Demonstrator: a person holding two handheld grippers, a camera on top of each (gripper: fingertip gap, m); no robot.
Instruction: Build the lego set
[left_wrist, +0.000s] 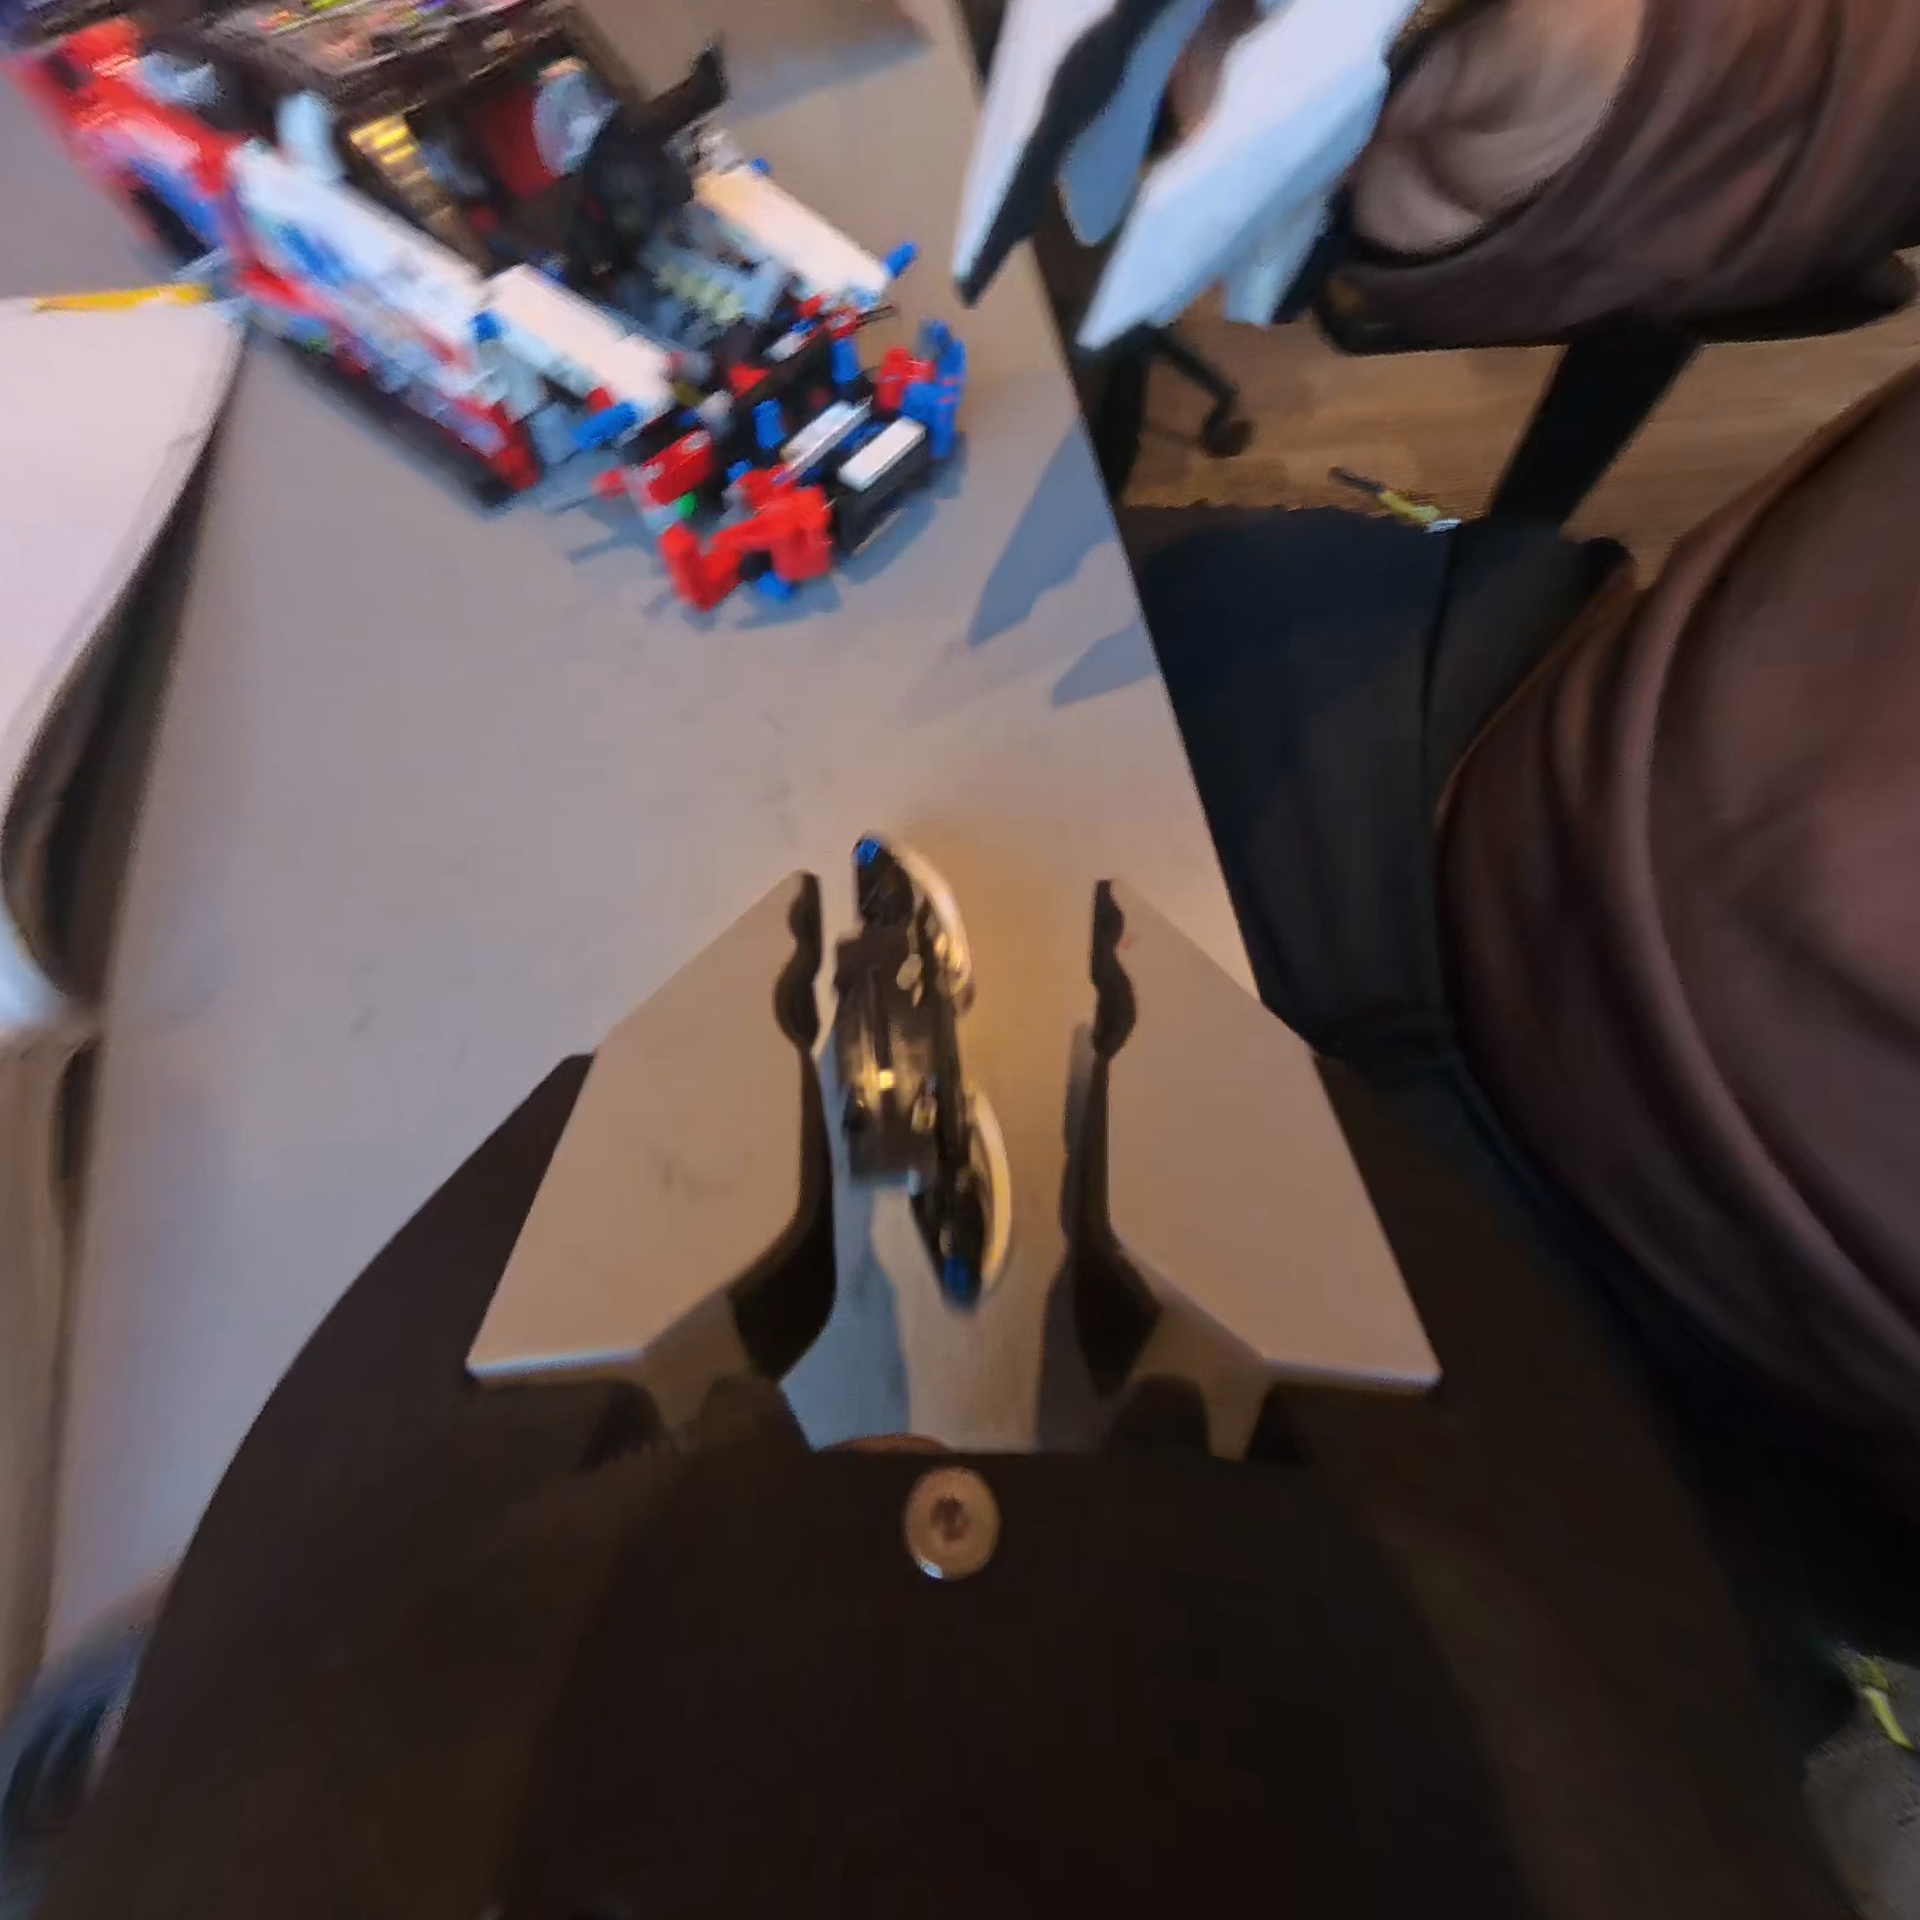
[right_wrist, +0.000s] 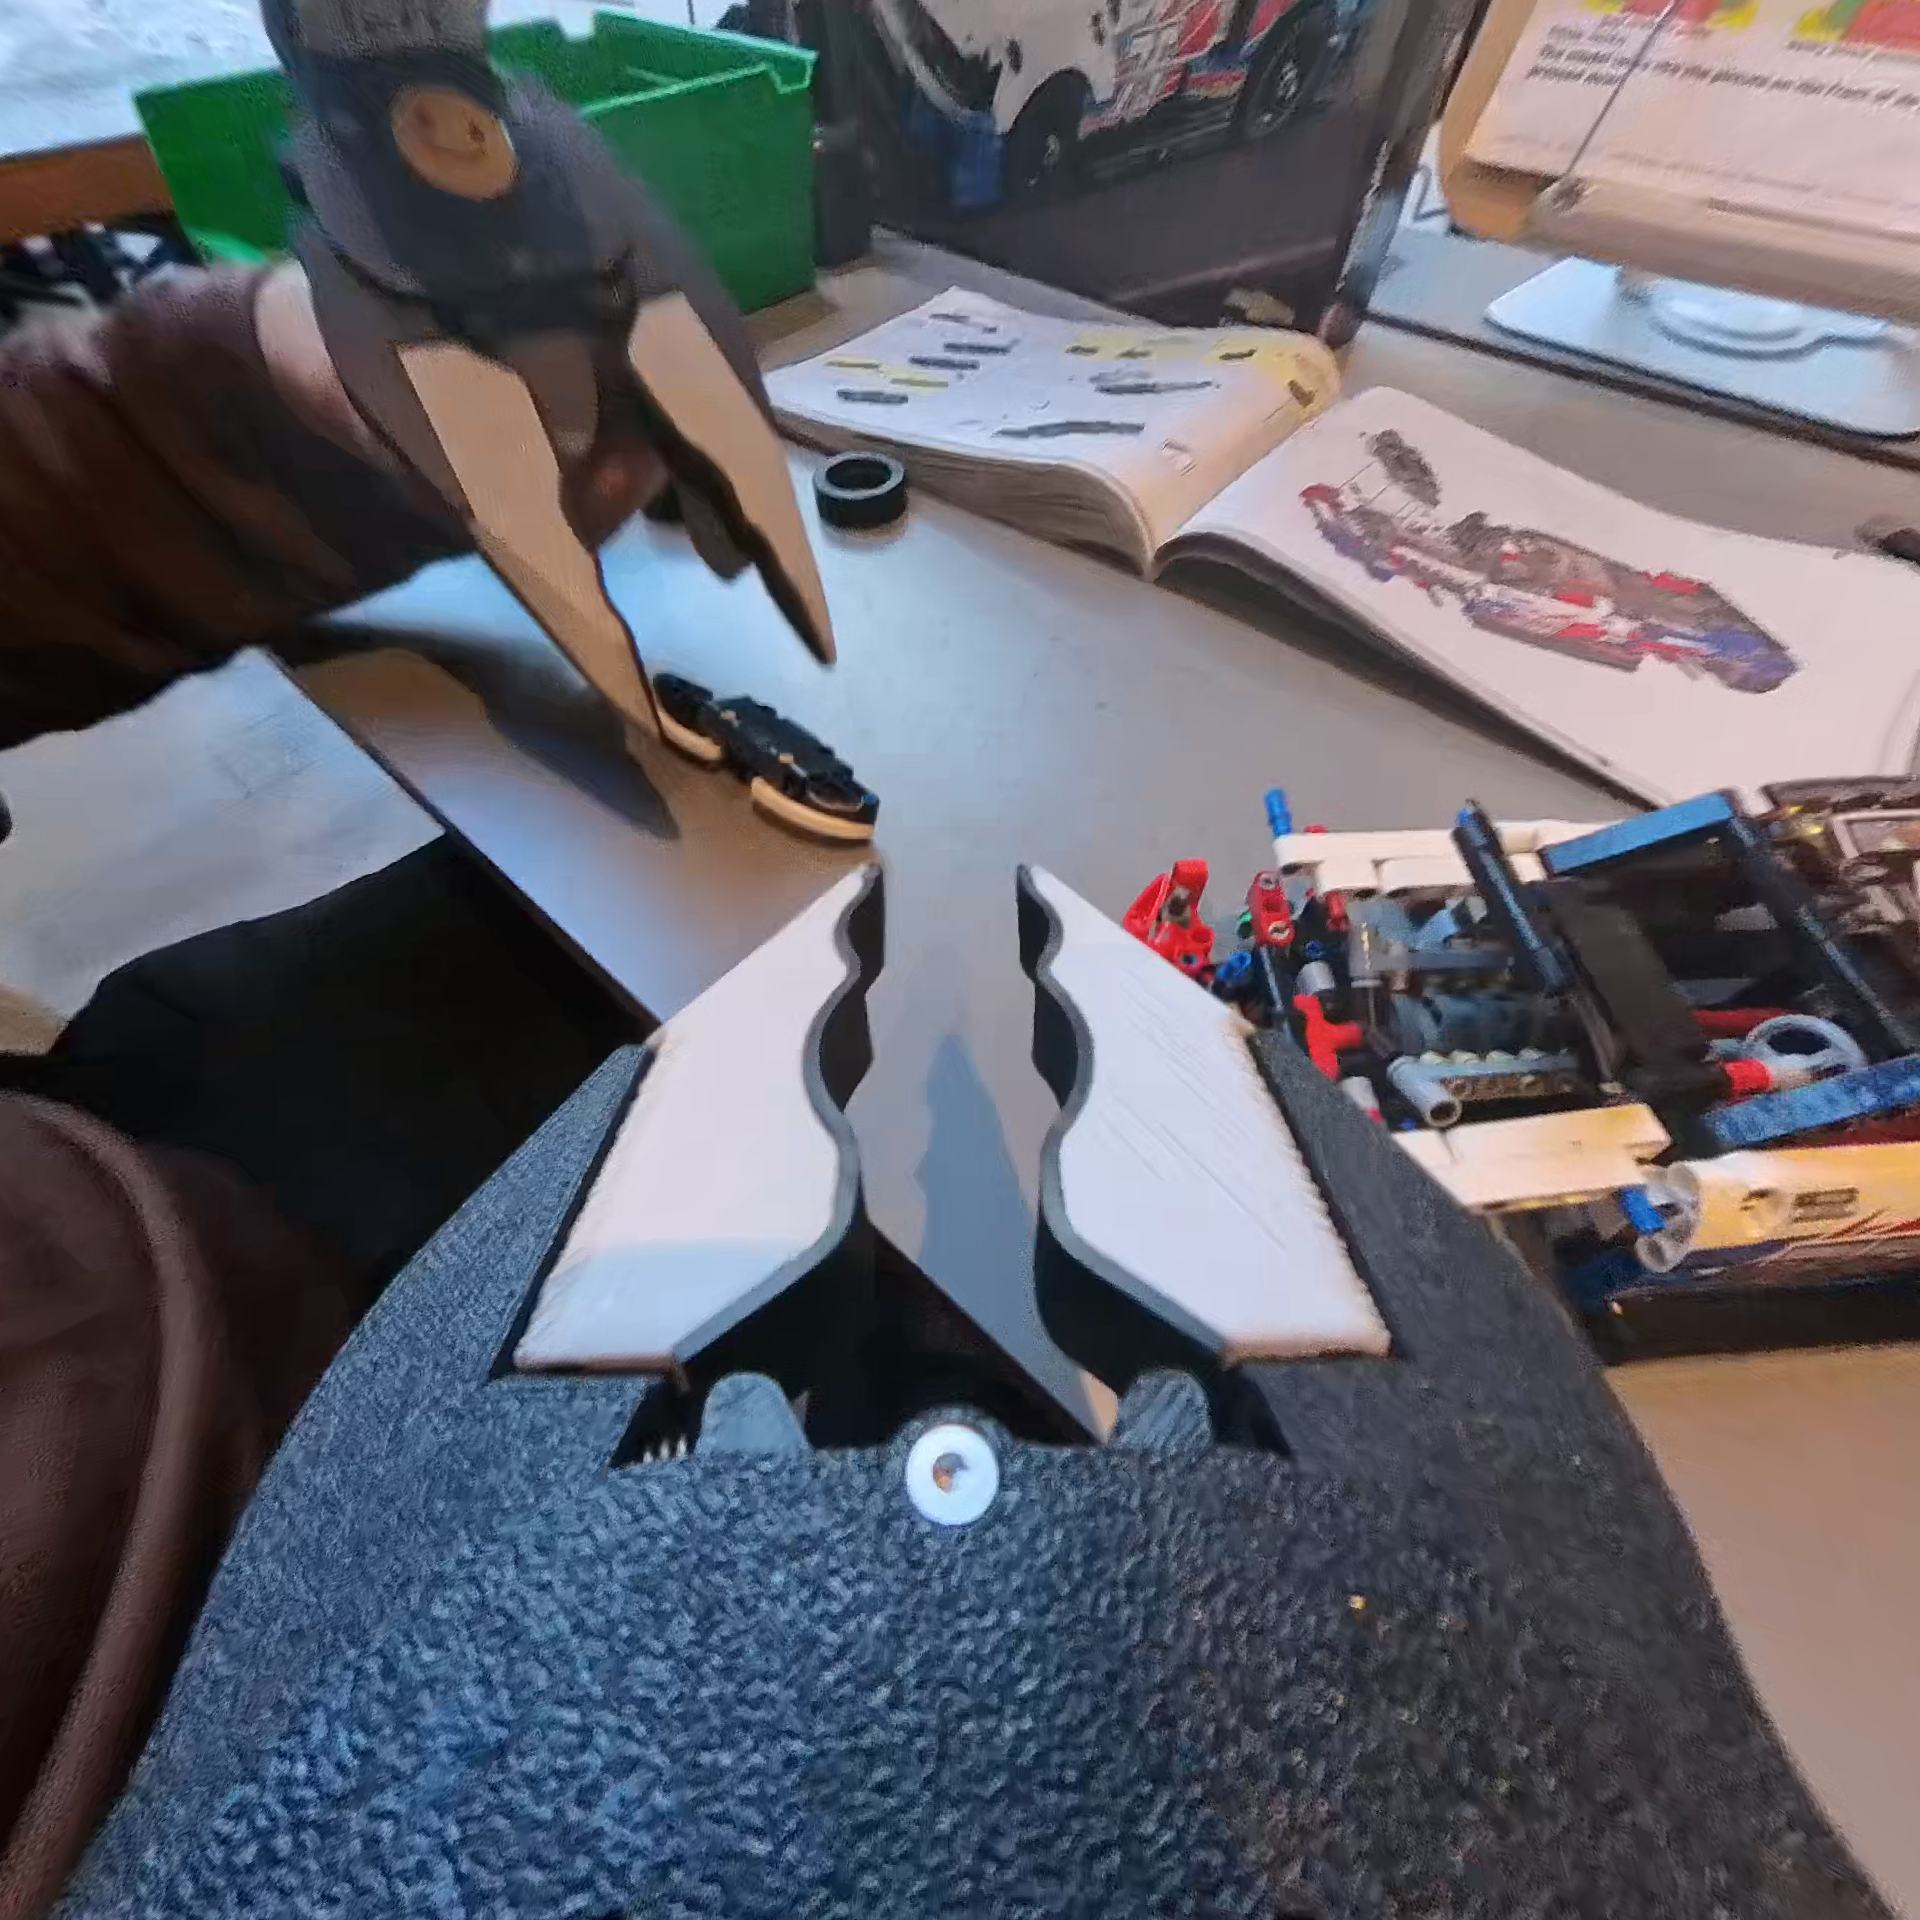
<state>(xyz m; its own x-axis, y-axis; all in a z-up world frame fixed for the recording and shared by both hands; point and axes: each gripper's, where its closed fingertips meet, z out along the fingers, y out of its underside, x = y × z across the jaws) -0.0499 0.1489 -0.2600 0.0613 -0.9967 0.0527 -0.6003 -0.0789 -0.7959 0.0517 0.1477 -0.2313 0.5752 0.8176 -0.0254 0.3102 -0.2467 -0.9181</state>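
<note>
Between the spread fingers of the left gripper (left_wrist: 951, 914) lies the black-and-white subassembly (left_wrist: 920, 1049), ungripped, its long axis along them; the right gripper (right_wrist: 948, 894), part-open and empty, hangs farther off.

Bare grey tabletop (right_wrist: 1039, 665) lay open between small black-and-white brick subassembly (right_wrist: 764, 758) and large red, white and blue brick car model (right_wrist: 1538, 1029), open instruction booklet (right_wrist: 1299, 499) and black rubber tyre (right_wrist: 860, 490) bounded far side, table edge closed left.
</note>
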